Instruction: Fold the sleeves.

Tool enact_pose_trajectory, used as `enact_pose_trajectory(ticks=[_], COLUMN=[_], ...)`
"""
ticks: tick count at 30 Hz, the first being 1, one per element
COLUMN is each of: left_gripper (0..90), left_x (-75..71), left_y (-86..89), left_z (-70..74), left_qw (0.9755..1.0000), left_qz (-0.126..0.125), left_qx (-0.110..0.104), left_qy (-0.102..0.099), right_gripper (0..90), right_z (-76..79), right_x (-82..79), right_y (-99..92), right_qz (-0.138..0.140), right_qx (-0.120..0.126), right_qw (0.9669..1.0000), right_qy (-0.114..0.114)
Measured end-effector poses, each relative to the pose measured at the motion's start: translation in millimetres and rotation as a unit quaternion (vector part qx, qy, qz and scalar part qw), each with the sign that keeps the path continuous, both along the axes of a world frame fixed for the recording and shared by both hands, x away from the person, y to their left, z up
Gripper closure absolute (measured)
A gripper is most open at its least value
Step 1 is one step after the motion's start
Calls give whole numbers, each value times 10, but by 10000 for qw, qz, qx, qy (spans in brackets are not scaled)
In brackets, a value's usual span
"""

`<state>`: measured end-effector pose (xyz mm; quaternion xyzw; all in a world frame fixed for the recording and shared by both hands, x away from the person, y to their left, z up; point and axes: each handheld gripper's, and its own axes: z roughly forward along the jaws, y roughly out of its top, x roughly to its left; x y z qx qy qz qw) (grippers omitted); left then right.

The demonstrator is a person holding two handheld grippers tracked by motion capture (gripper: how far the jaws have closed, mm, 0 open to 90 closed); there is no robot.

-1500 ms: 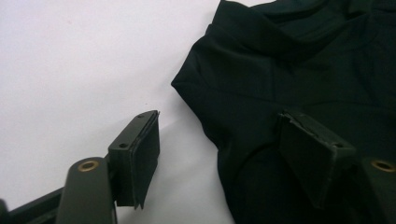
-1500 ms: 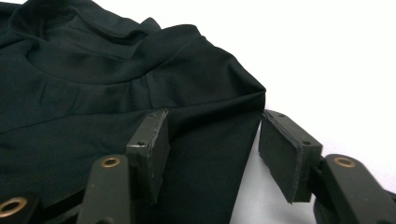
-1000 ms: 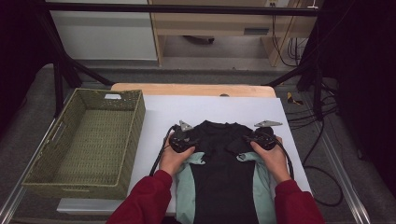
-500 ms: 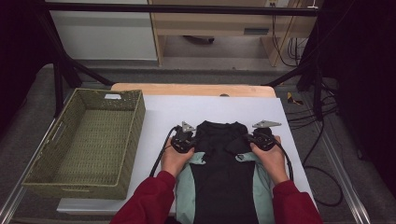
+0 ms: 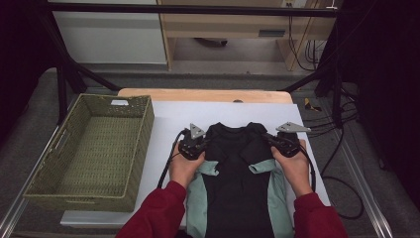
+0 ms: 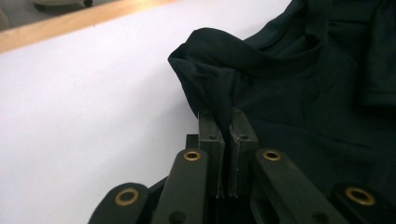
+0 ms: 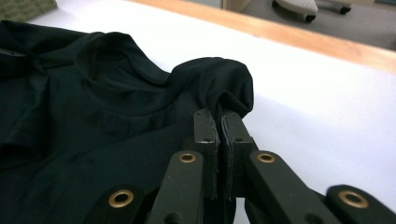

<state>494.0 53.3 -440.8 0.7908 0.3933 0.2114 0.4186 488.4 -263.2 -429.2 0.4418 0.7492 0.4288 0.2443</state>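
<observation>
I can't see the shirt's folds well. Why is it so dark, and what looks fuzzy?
High view: dim room, so the black shirt loses its folds. Left gripper view: the paper glares white. Right gripper view: the near tongs and far table edge are soft.

The shirt is black on the body, and its folded sleeves are pale green without any pattern. The basket is olive green with a woven texture, and the table has a white cover with a light wooden edge at the far side. The person's sleeves are dark red, and both grippers are black with grey plates and small brass-coloured rivets.
</observation>
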Motion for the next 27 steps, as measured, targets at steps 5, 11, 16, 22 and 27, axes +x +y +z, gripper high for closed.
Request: enact_pose_trajectory(ticks=[5, 11, 16, 22, 27], left_gripper=[865, 866, 866, 866, 865], left_x=[24, 102, 165, 238, 281], left_y=[-16, -7, 17, 14, 23], left_z=[134, 313, 431, 582, 662], left_qw=[9999, 9996, 9995, 9991, 9988], left_qz=[-5, 61, 109, 183, 198], left_qx=[-60, -180, -230, -262, -329], left_qy=[-101, -208, -199, -287, -295], right_gripper=[867, 867, 867, 867, 867], right_z=[132, 283, 444, 578, 647], right_x=[9, 70, 111, 199, 249], right_y=[-22, 12, 18, 63, 77], right_qz=[6, 30, 12, -4, -29], right_qx=[89, 172, 184, 140, 147], right_qw=[9999, 9996, 9994, 9990, 9989], right_qy=[-124, -211, -306, -414, -454])
